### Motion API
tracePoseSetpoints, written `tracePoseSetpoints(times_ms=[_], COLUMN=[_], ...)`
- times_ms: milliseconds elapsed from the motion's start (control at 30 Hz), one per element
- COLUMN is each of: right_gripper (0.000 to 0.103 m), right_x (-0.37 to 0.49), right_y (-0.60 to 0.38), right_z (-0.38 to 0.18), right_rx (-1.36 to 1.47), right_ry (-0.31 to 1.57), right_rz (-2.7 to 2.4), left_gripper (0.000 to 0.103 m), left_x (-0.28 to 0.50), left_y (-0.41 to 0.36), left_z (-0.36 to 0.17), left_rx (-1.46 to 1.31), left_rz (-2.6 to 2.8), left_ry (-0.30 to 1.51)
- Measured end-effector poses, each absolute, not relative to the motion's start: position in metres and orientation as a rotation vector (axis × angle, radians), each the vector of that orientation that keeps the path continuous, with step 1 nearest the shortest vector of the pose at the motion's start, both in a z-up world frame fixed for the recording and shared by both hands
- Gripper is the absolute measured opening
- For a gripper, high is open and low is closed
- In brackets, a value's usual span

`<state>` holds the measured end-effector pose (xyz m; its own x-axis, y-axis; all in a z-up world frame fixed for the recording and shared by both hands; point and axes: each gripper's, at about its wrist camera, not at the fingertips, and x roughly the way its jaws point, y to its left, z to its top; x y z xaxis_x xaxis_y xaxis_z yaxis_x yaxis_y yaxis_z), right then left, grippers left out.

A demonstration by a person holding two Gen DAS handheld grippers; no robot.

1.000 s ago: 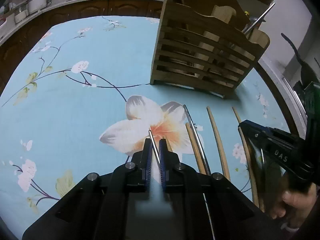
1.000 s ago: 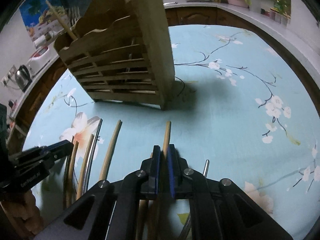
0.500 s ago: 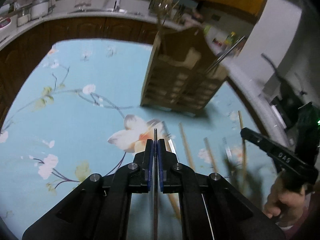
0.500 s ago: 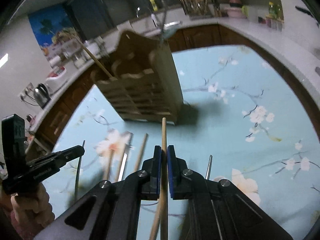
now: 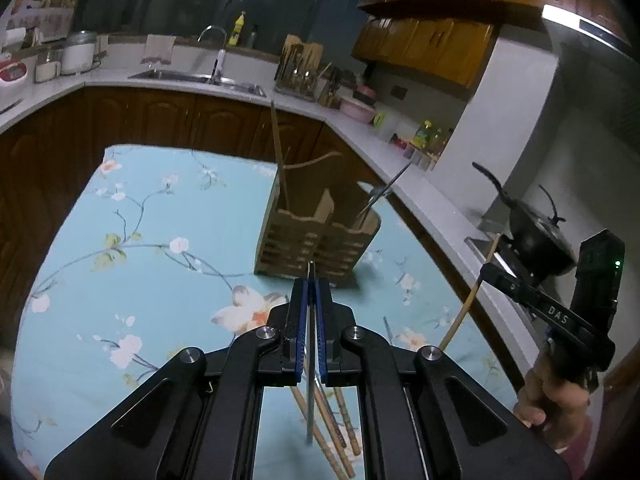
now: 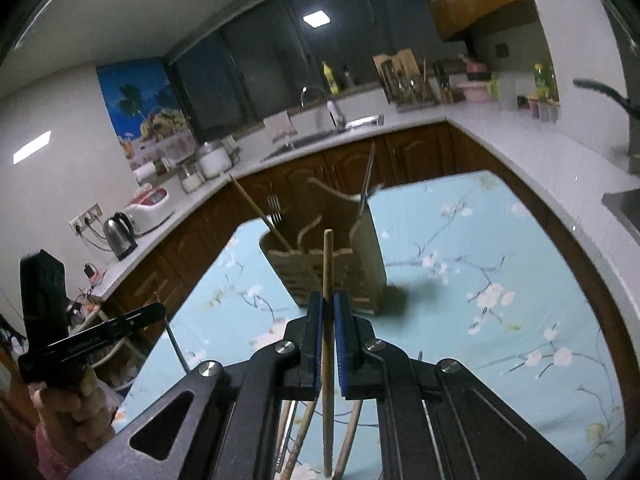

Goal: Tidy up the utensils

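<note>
My left gripper [image 5: 311, 286] is shut on a thin metal chopstick [image 5: 309, 364], held high above the table. My right gripper [image 6: 328, 302] is shut on a wooden chopstick [image 6: 327, 264], also lifted; it shows in the left wrist view [image 5: 468, 304]. The wooden slatted utensil holder [image 5: 316, 240] stands upright on the floral cloth ahead of both grippers, also in the right wrist view [image 6: 372, 264]. It holds a wooden stick [image 5: 279, 160], a metal utensil [image 5: 384, 194] and a fork [image 6: 274, 206]. Several wooden chopsticks [image 5: 336, 424] lie on the cloth below.
The table has a light blue floral cloth [image 5: 160, 280]. Kitchen counters [image 5: 168, 84] with a sink surround it. A black wok [image 5: 536, 236] sits on the stove at right. A kettle [image 6: 120, 234] stands on the left counter.
Both grippers have risen from the table, each lifting its chopstick. The holder now looks farther below and ahead; the view has tilted up to show the kitchen.
</note>
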<state>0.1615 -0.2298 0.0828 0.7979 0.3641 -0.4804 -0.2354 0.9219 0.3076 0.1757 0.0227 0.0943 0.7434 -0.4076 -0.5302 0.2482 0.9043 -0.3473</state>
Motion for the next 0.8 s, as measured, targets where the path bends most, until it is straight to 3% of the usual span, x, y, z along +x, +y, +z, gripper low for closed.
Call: tracePoseSetpoints(times_ms=[800], right_gripper=[0.006], right_x=[0.195], right_y=[-0.225], right_z=[0.125], right_rx=[0.263], right_ry=[0.422], right_rz=[0.323], left_gripper=[0.003], left_x=[0.204], left_y=[0.035], left_z=[0.158], left_rx=[-0.287], left_rz=[-0.354], left_ry=[0.461])
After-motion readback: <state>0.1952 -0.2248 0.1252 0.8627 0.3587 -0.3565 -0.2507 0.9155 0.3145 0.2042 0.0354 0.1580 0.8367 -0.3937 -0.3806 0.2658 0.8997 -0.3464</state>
